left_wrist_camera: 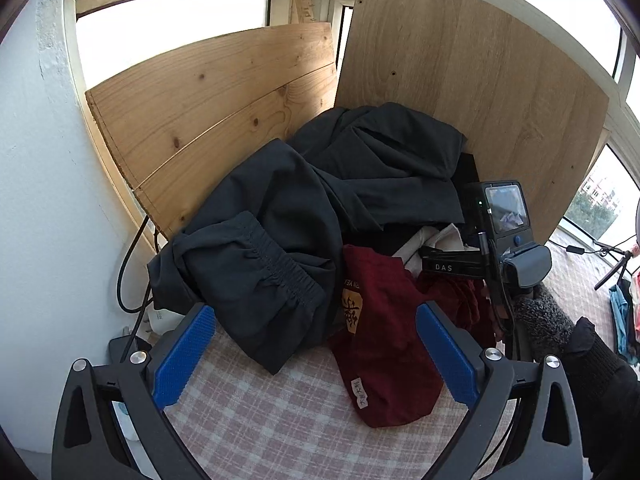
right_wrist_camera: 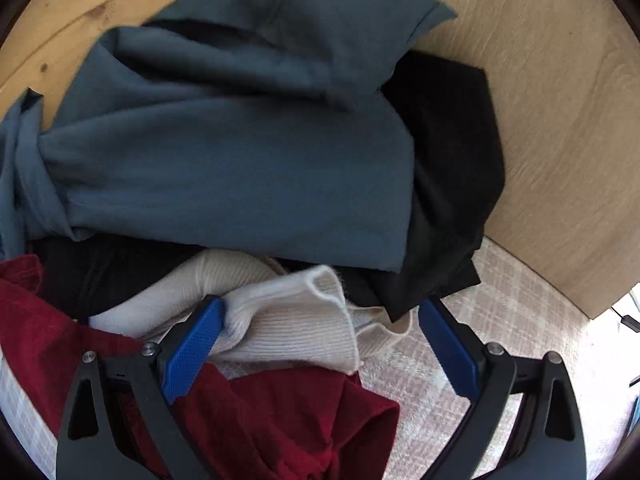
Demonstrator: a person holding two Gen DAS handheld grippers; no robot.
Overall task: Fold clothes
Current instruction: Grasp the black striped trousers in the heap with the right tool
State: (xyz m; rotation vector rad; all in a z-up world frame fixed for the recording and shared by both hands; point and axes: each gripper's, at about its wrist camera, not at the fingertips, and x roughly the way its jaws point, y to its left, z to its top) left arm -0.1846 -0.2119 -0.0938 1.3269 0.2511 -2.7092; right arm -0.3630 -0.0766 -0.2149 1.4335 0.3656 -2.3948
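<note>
I am at the picking stage: nothing is folded yet, and the clothes lie heaped on the checked cover [left_wrist_camera: 256, 420] against the wooden boards [left_wrist_camera: 208, 92]. On the left, my left gripper [left_wrist_camera: 316, 348] hangs wide and empty, tilted down at the dark trousers [left_wrist_camera: 256, 264] and red garment [left_wrist_camera: 380, 320]. On the right, my right gripper [right_wrist_camera: 320, 344] points steeply down, wide, straddling the white knit cuff [right_wrist_camera: 296, 320], not pinching. Next I should close there and lift it clear.

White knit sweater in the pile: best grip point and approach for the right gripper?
Grip the ribbed cuff of the white knit sweater. It sticks out free on top, between the open right gripper fingers. Come down from above, probably, and close across the ribbing; the rest lies under darker clothes.
</note>
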